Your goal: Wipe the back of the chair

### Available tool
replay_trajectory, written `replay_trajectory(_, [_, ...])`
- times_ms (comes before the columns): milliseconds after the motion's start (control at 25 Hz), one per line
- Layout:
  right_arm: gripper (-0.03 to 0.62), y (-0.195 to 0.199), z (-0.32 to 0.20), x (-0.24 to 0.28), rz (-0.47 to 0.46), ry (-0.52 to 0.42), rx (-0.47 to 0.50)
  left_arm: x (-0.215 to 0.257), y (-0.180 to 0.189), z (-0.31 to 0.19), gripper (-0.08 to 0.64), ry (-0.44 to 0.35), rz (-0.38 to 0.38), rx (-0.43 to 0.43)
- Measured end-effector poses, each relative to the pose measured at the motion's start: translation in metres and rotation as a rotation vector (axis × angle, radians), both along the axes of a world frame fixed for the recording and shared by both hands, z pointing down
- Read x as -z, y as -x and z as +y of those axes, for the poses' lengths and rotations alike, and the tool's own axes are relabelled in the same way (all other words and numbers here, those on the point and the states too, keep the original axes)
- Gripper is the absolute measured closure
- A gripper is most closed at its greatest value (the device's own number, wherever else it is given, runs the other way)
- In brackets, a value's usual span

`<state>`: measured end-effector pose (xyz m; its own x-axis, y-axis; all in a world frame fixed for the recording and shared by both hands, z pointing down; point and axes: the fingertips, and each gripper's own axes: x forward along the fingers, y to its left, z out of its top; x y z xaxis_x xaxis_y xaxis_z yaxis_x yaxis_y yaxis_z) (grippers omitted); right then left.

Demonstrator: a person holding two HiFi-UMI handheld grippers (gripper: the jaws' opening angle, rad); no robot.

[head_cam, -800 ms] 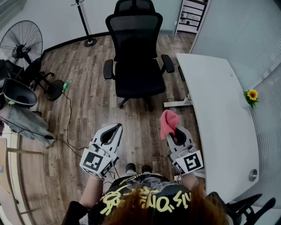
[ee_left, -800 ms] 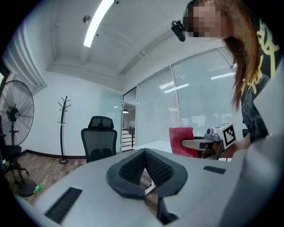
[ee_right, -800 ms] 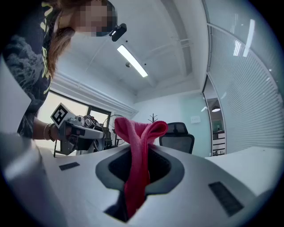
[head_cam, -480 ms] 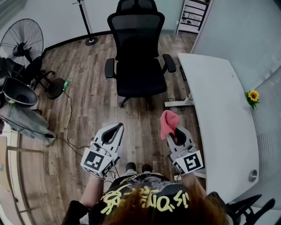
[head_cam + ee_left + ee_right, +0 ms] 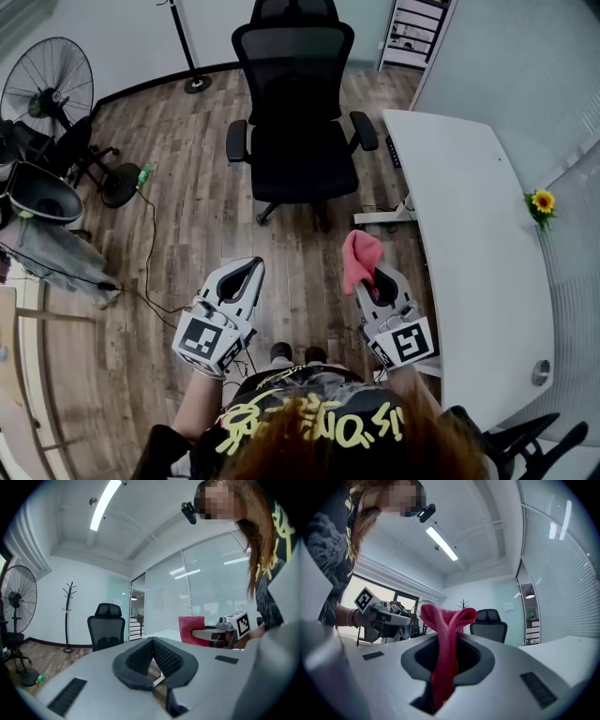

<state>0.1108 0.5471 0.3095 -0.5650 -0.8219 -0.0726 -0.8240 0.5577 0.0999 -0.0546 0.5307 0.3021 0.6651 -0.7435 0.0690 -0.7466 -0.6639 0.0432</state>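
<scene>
Chair (image 5: 295, 141) slightly nearer than before, left gripper (image 5: 251, 265) fingers closed and empty, right gripper (image 5: 371, 277) fingers clamped on red cloth (image 5: 360, 255).

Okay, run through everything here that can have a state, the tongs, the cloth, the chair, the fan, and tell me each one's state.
Left tongs: shut, holding nothing.
Right tongs: shut on the red cloth.
Red cloth: pinched, bunched above the jaws, tail hanging below.
Chair: upright, seat empty, facing the person, clear of both tongs.
Fan: standing upright on the floor; running or not, cannot tell.
</scene>
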Motion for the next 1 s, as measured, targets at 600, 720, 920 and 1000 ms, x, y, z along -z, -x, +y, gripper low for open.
replay_trajectory(600, [0.531, -0.01, -0.003, 0.004, -0.045, -0.013, -0.002, 0.001, -0.008, -0.001, 0.566, 0.003, -0.001, 0.012])
replay_trajectory(720, [0.531, -0.014, -0.002, 0.005, -0.053, -0.015, -0.001, 0.002, -0.011, 0.001, 0.566, 0.004, -0.007, 0.015])
replay_trajectory(920, [0.531, -0.025, -0.001, 0.003, -0.062, -0.016, -0.002, 0.0, -0.021, 0.003, 0.566, 0.004, -0.009, 0.022])
replay_trajectory(1000, [0.531, -0.031, -0.001, 0.004, -0.066, -0.016, -0.002, 0.002, -0.026, 0.003, 0.566, 0.004, -0.011, 0.026])
